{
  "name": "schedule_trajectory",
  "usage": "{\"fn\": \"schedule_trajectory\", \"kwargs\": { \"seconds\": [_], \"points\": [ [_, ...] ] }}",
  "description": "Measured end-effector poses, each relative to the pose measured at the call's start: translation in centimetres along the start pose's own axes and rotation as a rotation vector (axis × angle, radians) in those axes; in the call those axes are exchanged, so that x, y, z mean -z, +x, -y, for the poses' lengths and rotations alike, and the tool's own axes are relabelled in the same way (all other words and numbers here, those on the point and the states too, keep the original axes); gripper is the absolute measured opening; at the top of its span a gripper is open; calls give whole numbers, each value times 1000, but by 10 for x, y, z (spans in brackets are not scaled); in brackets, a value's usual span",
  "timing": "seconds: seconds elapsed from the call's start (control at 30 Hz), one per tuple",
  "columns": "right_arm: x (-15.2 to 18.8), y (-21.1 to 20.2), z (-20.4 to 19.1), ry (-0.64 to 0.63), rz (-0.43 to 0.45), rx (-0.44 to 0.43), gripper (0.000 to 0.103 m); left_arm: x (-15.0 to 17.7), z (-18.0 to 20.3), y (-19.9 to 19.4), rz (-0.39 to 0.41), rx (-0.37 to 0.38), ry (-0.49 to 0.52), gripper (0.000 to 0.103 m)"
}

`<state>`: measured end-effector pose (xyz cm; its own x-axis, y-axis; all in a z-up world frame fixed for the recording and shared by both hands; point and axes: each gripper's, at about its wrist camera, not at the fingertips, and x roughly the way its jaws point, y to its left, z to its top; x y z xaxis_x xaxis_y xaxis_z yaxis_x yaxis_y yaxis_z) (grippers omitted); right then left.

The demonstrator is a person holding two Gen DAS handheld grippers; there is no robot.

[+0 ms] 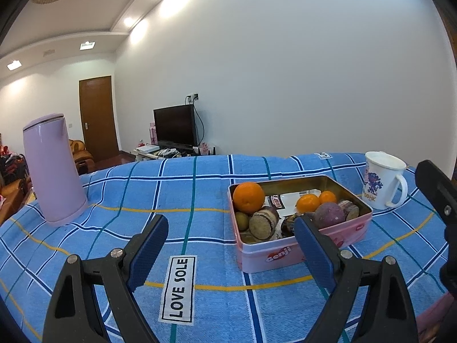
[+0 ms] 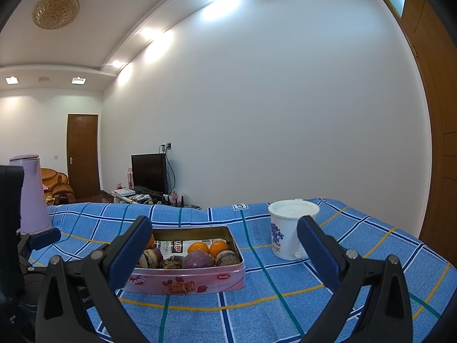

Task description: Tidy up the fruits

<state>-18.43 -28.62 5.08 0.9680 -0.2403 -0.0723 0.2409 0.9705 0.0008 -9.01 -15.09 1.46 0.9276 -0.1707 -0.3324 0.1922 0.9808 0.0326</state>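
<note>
Left wrist view looks across a table covered with a blue checked cloth (image 1: 200, 188) crossed by white, navy, teal and yellow lines. Behind it is a plain white wall, a brown door (image 1: 98, 117), a dark television (image 1: 174, 125) on a low stand, an orange-brown armchair (image 2: 57, 184) and a ceiling with recessed lights and a round gold lamp (image 2: 55, 8).

A white label (image 1: 178, 288) sewn on the cloth reads "LOVE SOLE". The pink tin (image 1: 302, 245) carries the word "Genji" on its near wall in this view; from the right wrist a strawberry biscuit picture and a small red logo too small to read show on its side. The white mug (image 1: 381, 180) has a blue printed figure with letters beneath that look like "BOHK".

The open tin holds the fruit: a large orange (image 1: 248, 197) at its left end, two small oranges (image 1: 308, 203) toward the back, a small green fruit (image 1: 242, 220), a purple round root (image 1: 329, 215) and several brown cut pieces (image 1: 262, 223), lying on printed wrappers. A tall lilac kettle (image 1: 52, 168) stands well apart on the left; the mug stands just right of the tin, its inside not clear.

The left gripper (image 1: 231, 245) is spread wide over the cloth, nothing between its blue pads, the right pad overlapping the tin's near edge in the view. The right gripper (image 2: 224, 245) is also spread and empty, with tin and mug beyond it
</note>
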Motion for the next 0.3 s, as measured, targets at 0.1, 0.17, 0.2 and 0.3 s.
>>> {"fn": "schedule_trajectory", "kwargs": {
  "seconds": [0.1,0.17,0.2,0.3],
  "points": [
    [0,1,0,1,-1,0,103,0,1,0,1,-1,4,91],
    [0,1,0,1,-2,0,103,0,1,2,-5,-1,0,91],
    [1,2,0,1,-4,1,103,0,0,2,-8,-2,-3,91],
    [1,2,0,2,-5,1,103,0,-1,4,-18,-9,-8,91]
  ]
}}
